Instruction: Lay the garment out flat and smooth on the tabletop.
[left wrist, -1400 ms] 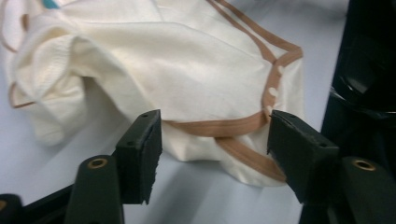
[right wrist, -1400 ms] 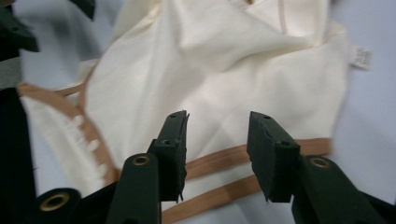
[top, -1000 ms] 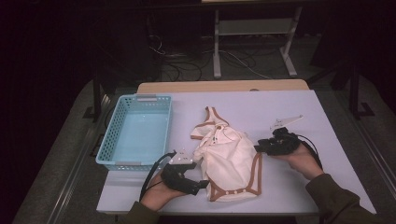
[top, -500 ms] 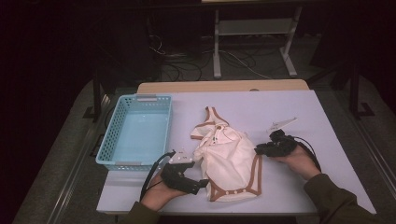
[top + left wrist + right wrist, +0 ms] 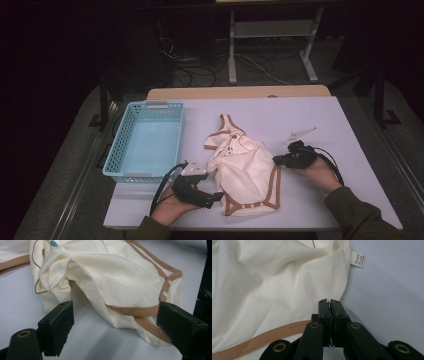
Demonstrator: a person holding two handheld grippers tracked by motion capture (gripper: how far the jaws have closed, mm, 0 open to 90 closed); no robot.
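A cream baby bodysuit (image 5: pixel 245 170) with brown trim lies crumpled in the middle of the pale table (image 5: pixel 310 115). My left gripper (image 5: pixel 212 190) rests at its lower left corner. In the left gripper view the gripper (image 5: pixel 115 325) stands open, its jaws wide on either side of the trimmed hem (image 5: pixel 140 311), and the left pad is clear of the cloth. My right gripper (image 5: pixel 276 160) sits at the bodysuit's right edge. Its jaws (image 5: pixel 329 302) have just been closing and now stand together on the cloth edge (image 5: pixel 262 290), where the brown trim runs under them.
A light blue plastic basket (image 5: pixel 116 150) stands at the table's left. A white care label (image 5: pixel 357 259) sticks out of the garment's seam. A wooden desk edge (image 5: pixel 240 92) lies behind the table, with cables and a metal stand on the dark floor beyond.
The right gripper has edged slightly left, in to the bodysuit's right edge. The left hand and the bodysuit have stayed where they were.
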